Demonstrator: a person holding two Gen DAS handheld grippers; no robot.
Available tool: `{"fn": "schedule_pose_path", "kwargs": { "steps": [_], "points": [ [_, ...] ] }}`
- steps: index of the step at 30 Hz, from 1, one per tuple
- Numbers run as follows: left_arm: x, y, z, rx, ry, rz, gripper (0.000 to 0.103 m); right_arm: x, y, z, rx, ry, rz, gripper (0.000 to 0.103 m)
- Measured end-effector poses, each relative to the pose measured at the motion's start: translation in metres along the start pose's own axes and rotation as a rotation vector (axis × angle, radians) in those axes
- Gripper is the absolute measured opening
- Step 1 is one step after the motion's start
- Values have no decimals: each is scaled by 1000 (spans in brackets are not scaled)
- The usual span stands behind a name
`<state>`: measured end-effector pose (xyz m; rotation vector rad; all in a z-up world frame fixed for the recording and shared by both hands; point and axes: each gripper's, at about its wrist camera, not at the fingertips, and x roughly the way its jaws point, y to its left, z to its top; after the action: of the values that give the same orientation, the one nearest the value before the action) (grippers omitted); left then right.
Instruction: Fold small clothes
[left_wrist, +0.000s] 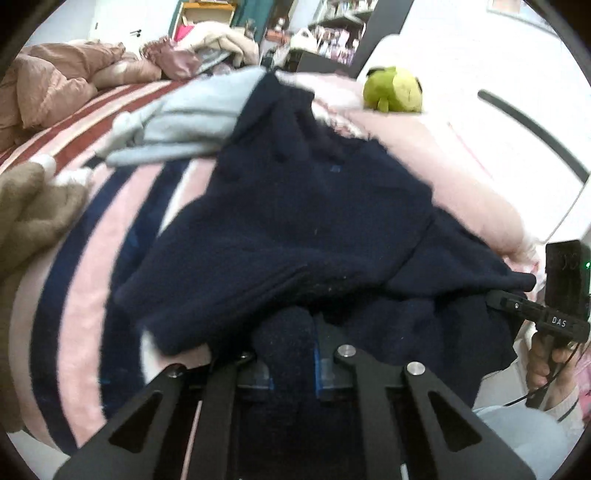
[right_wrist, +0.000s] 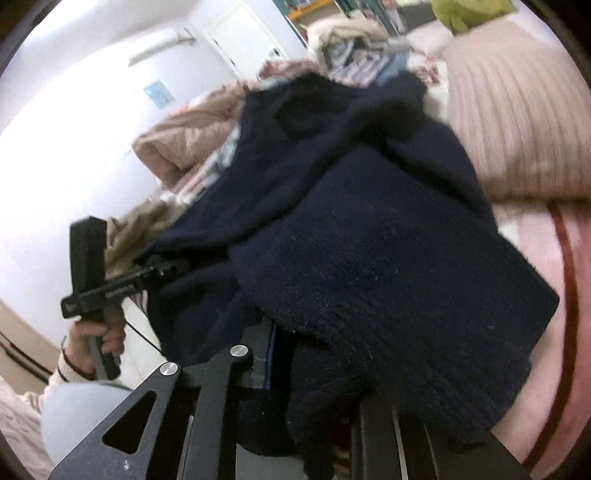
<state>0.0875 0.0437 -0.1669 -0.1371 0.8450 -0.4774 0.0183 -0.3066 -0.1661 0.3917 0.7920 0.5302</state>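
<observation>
Both hand-held grippers (left_wrist: 293, 354) (right_wrist: 291, 365) pinch navy sweater (left_wrist: 295, 221); left view shows frog plush (left_wrist: 393, 90).

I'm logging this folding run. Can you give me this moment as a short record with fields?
garment: navy knit sweater, bunched, partly lifted
left gripper: shut on a fold of the sweater
right gripper: sweater edge between its fingers
surface: bed with pink striped blanket
nearby: grey garment, brown garment, green plush toy

Navy knit sweater (left_wrist: 295, 221), rumpled, lifted over bed, partly folded.
</observation>
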Motion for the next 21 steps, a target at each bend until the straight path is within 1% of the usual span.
{"fn": "schedule_pose_path", "kwargs": {
  "steps": [3, 6, 13, 16, 21],
  "points": [
    [-22, -3, 7, -12, -47, -33, 10, -22, 8, 10, 1, -65, 19, 8],
    [-42, -15, 13, 13, -98, -45, 10, -39, 17, 15, -3, -110, 37, 8],
    [-84, -21, 27, 8, -207, -85, 10, -74, 38, 18, -15, -191, 85, 8],
    [-103, -21, 30, 9, -251, -100, 9, -90, 49, 20, -35, -224, 89, 8],
    [-140, -19, 28, 0, -307, -128, 10, -113, 70, 27, -74, -281, 99, 8]
  ]
}}
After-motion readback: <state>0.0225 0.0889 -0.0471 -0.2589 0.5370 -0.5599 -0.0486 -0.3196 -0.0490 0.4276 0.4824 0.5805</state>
